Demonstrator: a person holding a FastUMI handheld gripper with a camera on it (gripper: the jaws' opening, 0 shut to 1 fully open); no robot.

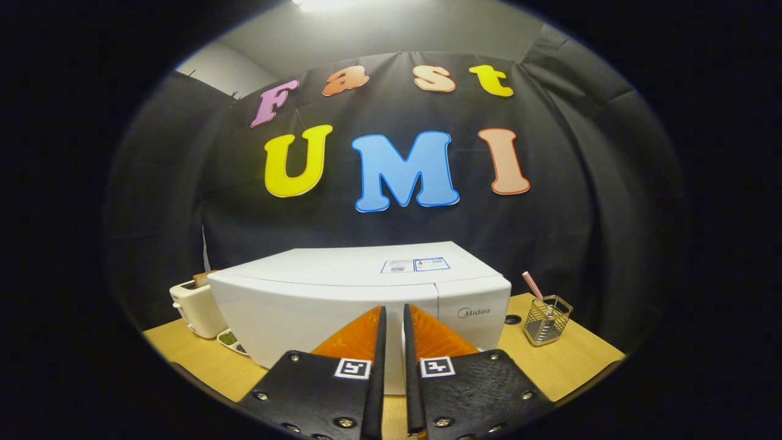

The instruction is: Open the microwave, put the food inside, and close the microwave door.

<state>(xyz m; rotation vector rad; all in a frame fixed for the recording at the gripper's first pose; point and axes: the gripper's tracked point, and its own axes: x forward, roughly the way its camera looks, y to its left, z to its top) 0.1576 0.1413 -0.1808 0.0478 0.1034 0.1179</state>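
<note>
A white microwave (pixel 342 293) stands on the wooden table (pixel 568 366) straight ahead of the fingers, its door closed and a sticker on its top. My gripper (pixel 394 318) is raised in front of the door, a little apart from it. The two fingers stand nearly together with only a narrow slit between them and nothing held. A small white dish with green food (pixel 232 340) lies on the table beside the microwave's left front corner, partly hidden behind it.
A white toaster (pixel 194 308) with a slice of bread in it stands left of the microwave. To the right of the microwave sits a wire-mesh holder (pixel 547 319) with a striped straw. Black cloth walls close in the table behind.
</note>
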